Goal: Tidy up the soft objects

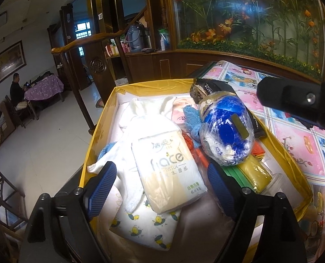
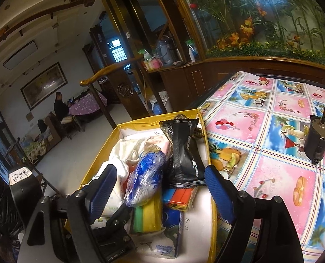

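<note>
Tissue pack (image 1: 169,173) in yellow box (image 1: 90,144), between spread left gripper (image 1: 162,180) pads.

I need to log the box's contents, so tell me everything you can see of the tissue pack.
The tissue pack is a soft rectangular packet in glossy cream and white plastic film, printed with grey lettering and green characters at one corner. It lies flat, sealed, slightly askew in the yellow box, resting on a white towel and a bee-print cloth.

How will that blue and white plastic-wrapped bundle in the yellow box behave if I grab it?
The bundle will probably squash: its clear wrap is crinkled over soft filling. The glossy film may slip. It sits rounded atop other packs, so a push could roll it.
</note>
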The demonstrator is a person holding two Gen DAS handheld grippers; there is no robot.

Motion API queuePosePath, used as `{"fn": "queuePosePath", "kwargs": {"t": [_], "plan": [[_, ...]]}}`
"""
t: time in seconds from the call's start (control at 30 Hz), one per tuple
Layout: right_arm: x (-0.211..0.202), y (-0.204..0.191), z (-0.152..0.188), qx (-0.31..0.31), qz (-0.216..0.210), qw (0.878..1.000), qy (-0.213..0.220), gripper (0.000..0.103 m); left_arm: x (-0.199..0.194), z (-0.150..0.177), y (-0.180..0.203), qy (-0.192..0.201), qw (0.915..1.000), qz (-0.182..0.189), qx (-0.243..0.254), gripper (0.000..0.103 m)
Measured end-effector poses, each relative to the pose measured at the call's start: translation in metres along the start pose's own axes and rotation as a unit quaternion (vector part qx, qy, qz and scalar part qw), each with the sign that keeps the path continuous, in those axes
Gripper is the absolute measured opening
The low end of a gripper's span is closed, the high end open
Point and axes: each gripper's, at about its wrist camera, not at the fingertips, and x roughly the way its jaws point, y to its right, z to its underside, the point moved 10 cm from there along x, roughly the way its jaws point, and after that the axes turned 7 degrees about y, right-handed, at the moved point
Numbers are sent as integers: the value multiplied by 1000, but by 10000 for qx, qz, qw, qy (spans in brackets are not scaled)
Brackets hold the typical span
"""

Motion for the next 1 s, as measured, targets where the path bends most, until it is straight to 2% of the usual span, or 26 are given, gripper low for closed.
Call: {"fn": "queuePosePath", "kwargs": {"t": [0.47, 0.67, 0.87, 1.0], "plan": [[-27, 10, 6, 83, 56, 9999, 124, 90, -4, -1, 1, 22, 10000, -7, 32, 88], [-43, 15, 15, 26, 144, 9997, 193, 91, -13, 2, 4, 66, 9999, 100, -16, 88], [-64, 23, 21, 146, 188, 9993, 293, 91, -32, 0, 11, 236, 9996, 159, 43, 89], [-78, 32, 22, 259, 226, 9985, 425, 92, -49, -4, 14, 460, 9988, 175, 76, 94]]}}
